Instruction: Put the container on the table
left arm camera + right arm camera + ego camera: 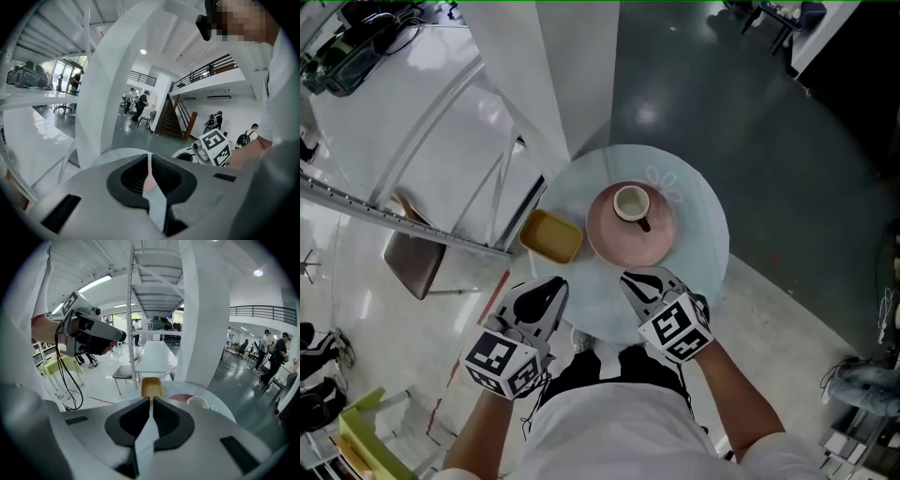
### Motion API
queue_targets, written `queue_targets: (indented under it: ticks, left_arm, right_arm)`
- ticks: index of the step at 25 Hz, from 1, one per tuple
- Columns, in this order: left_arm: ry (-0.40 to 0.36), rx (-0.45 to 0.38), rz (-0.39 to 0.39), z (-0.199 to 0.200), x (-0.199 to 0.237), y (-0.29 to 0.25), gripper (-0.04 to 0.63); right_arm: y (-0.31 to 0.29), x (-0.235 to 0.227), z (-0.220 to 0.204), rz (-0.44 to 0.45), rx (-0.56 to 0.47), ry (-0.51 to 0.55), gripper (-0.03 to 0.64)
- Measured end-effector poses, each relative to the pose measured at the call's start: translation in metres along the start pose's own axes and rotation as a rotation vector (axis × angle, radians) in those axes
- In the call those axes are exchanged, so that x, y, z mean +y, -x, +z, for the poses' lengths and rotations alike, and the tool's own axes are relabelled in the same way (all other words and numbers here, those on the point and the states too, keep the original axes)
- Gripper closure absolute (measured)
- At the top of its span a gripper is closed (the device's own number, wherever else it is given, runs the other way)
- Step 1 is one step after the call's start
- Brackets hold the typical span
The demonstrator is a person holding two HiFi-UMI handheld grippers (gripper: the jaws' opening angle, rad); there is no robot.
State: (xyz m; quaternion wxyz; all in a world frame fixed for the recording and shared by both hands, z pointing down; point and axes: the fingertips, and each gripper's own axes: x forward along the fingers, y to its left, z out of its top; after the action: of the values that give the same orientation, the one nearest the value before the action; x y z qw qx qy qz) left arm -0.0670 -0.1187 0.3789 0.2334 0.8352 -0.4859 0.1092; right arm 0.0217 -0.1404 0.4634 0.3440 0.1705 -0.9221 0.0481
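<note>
Two empty tools at the round table's (pixel 705 246) six o'clock: left gripper (pixel 554 285), right gripper (pixel 638 281), jaws pressed together; yellow container (pixel 550 235) sits at nine.

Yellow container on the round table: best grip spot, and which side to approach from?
Pinch its near wall, one jaw inside and one outside. The yellow container is a shallow open tray lying flat, so the thin upright rim is the only real purchase. Probably come from the person's side with the left tool, which is nearest; the pink plate crowds its right side. The jaws are shut, so open first.
</note>
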Motion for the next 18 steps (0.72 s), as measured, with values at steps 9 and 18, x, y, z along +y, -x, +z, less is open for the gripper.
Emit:
queue_targets:
  ticks: [9, 18]
  left_arm:
    - [-0.051, 0.000, -0.051, 0.010, -0.041, -0.016, 0.554]
    - [-0.093, 0.016, -0.093, 0.015, -0.066, -0.026, 0.554]
  right_arm:
    - [0.047, -0.005, -0.016, -0.049, -0.058, -0.099, 0.581]
    - [0.080, -0.016, -0.026, -0.104, -0.104, -0.167, 0.584]
